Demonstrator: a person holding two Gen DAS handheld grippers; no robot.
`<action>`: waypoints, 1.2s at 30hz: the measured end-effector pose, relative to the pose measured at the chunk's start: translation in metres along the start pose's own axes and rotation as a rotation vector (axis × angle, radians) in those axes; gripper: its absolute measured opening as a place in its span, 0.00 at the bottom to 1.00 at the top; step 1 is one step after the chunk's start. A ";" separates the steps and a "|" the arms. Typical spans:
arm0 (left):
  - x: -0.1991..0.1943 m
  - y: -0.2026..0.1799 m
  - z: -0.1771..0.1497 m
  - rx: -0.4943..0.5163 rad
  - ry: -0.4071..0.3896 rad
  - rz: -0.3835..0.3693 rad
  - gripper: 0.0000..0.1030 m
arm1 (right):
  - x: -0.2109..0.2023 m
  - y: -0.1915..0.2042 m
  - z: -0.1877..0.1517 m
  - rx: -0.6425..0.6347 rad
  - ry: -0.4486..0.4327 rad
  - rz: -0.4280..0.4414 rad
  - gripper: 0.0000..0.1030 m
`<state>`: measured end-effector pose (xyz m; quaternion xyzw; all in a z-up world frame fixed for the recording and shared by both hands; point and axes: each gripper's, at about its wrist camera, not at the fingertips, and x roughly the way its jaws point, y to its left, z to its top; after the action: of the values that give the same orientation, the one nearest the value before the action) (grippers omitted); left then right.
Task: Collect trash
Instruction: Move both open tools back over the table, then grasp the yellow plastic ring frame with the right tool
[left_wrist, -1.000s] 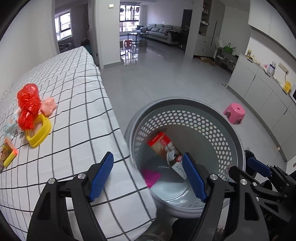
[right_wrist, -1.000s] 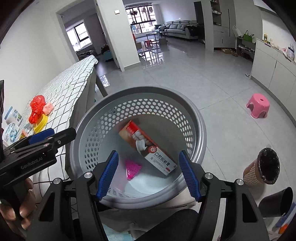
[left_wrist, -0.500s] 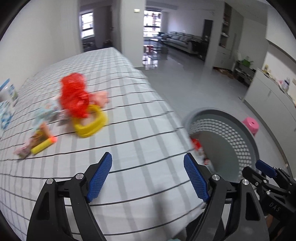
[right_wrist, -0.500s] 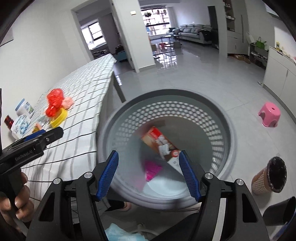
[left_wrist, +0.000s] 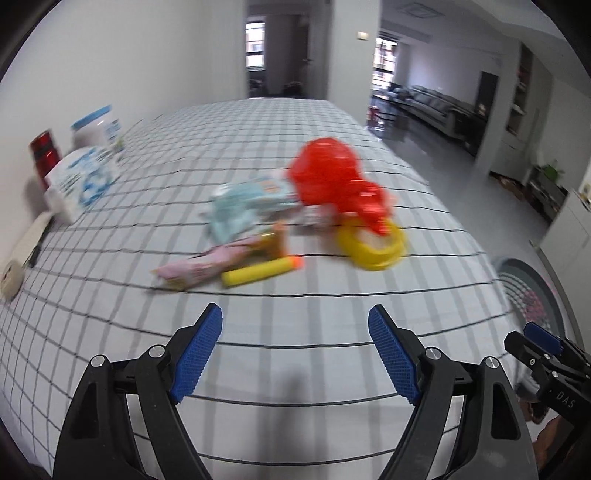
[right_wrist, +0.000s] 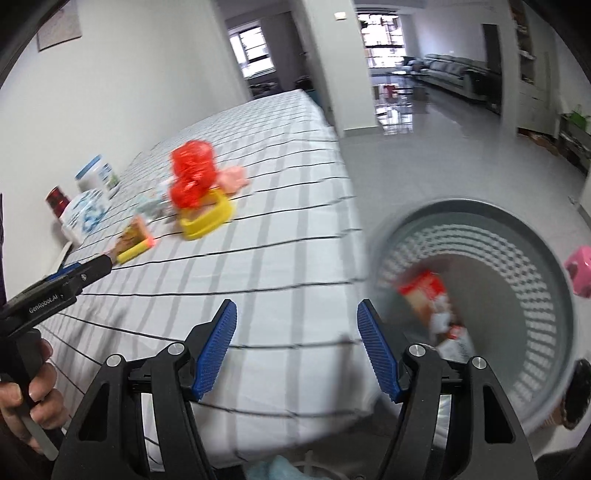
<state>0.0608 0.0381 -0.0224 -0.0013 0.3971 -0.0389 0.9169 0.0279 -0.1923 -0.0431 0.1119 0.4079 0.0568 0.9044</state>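
Observation:
Trash lies in a heap on the checked tablecloth (left_wrist: 122, 350): a red crumpled plastic bag (left_wrist: 332, 177), a yellow ring (left_wrist: 373, 245), a yellow foam dart (left_wrist: 258, 275), a pink wrapper (left_wrist: 199, 266) and a pale blue packet (left_wrist: 243, 206). My left gripper (left_wrist: 294, 314) hovers over the cloth just short of the heap, open and holding nothing. My right gripper (right_wrist: 297, 308) is also open and holds nothing, above the table's edge beside the grey perforated basket (right_wrist: 480, 208). A red-and-white box (right_wrist: 428, 295) lies inside the basket. The red bag (right_wrist: 194, 170) shows far left in the right wrist view.
Against the wall stand a white tub with a blue lid (left_wrist: 98, 127), a wipes pack (left_wrist: 83, 181) and a red can (left_wrist: 44, 153). On the floor are a pink stool (right_wrist: 580, 271) and a brown cup (right_wrist: 569, 398). A person's hand (right_wrist: 33, 398) holds the left gripper's handle.
Both grippers have swung left, away from above the basket and over the table. The trash heap now lies straight ahead of the left gripper; the basket has slid to the right edge.

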 end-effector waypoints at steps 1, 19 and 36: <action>0.002 0.012 -0.001 -0.016 0.004 0.010 0.78 | 0.005 0.008 0.003 -0.011 0.006 0.008 0.63; 0.018 0.097 0.013 -0.085 -0.019 0.133 0.85 | 0.077 0.091 0.056 -0.135 0.083 0.035 0.66; 0.042 0.092 0.016 -0.056 0.029 0.085 0.90 | 0.131 0.103 0.086 -0.175 0.155 -0.061 0.71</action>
<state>0.1081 0.1266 -0.0452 -0.0095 0.4109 0.0110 0.9115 0.1778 -0.0805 -0.0579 0.0153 0.4731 0.0730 0.8778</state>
